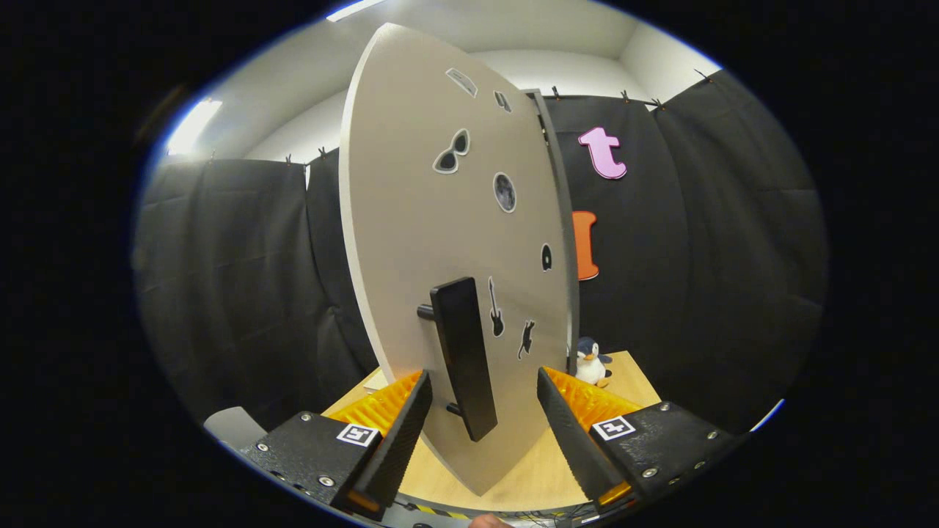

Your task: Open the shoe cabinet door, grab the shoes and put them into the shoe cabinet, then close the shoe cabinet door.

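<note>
Looking along the gripper [484, 418], jaws released and spread wide, with the cabinet door [411, 220] dead ahead and its black bar handle [463, 356] sitting between the two fingers [400, 433] without touching either. Door is a flat pale panel with small stickers on it, standing upright on the wooden bench [543, 469] and seen at an angle, so it looks partly swung on its hinge edge on the far side; can't tell how far from shut. Judgement: rigid board, light to moderate, should swing freely on hinges with little resistance, no give in the panel. Handle is a stiff slab on two short standoffs, smooth finish, likely a bit slippery, so clamp across its flat faces mid-length rather than at the tips, and pull or push along the hinge arc, not straight. Small penguin toy [591, 361] sits on the bench just beyond the door edge, near the right finger's line. Shoes can't be located from here.
</note>
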`<state>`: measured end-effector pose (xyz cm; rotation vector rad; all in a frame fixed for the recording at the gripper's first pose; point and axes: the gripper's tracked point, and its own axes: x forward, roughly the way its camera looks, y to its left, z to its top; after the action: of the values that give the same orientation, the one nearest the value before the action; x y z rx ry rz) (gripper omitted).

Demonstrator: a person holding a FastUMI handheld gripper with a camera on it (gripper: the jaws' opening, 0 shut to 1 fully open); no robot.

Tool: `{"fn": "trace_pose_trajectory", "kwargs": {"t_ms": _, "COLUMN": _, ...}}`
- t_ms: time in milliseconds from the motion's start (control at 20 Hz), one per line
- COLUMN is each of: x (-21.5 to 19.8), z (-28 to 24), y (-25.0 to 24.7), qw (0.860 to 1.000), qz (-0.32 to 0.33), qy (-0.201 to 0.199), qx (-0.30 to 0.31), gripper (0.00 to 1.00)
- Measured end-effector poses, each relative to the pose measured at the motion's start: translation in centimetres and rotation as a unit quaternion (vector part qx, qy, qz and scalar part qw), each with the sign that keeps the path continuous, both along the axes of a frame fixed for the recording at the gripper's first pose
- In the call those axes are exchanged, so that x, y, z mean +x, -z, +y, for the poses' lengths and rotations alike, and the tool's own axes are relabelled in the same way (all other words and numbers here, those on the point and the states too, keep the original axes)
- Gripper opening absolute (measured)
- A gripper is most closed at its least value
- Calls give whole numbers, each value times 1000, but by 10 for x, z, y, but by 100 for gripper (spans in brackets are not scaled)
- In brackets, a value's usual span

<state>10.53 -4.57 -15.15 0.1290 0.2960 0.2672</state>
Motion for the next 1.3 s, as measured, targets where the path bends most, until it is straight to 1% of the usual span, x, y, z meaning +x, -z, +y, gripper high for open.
{"fn": "trace_pose_trajectory", "kwargs": {"t_ms": 150, "x": 16, "z": 34, "y": 1, "qw": 1000, "qz": -3, "qy": 10, "qx": 9, "gripper": 91}}
{"fn": "trace_pose_trajectory", "kwargs": {"t_ms": 250, "x": 29, "z": 62, "y": -3, "qw": 1000, "qz": -9, "qy": 4, "qx": 17, "gripper": 92}}
{"fn": "trace_pose_trajectory", "kwargs": {"t_ms": 450, "x": 58, "z": 109, "y": -5, "qw": 1000, "qz": -22, "qy": -7, "qx": 1, "gripper": 93}}
{"fn": "trace_pose_trajectory", "kwargs": {"t_ms": 650, "x": 90, "z": 144, "y": 0, "qw": 999, "qz": -27, "qy": -10, "qx": -28, "gripper": 93}}
{"fn": "trace_pose_trajectory", "kwargs": {"t_ms": 750, "x": 104, "z": 155, "y": 2, "qw": 999, "qz": -25, "qy": -11, "qx": -34, "gripper": 93}}
{"fn": "trace_pose_trajectory", "kwargs": {"t_ms": 800, "x": 103, "z": 155, "y": 1, "qw": 999, "qz": -25, "qy": -12, "qx": -37, "gripper": 93}}
{"fn": "trace_pose_trajectory", "kwargs": {"t_ms": 900, "x": 109, "z": 151, "y": 2, "qw": 999, "qz": -27, "qy": -1, "qx": -43, "gripper": 92}}
{"fn": "trace_pose_trajectory", "kwargs": {"t_ms": 1100, "x": 123, "z": 157, "y": 7, "qw": 999, "qz": -23, "qy": -1, "qx": -25, "gripper": 93}}
{"fn": "trace_pose_trajectory", "kwargs": {"t_ms": 1300, "x": 139, "z": 161, "y": 14, "qw": 999, "qz": -16, "qy": 8, "qx": -28, "gripper": 93}}
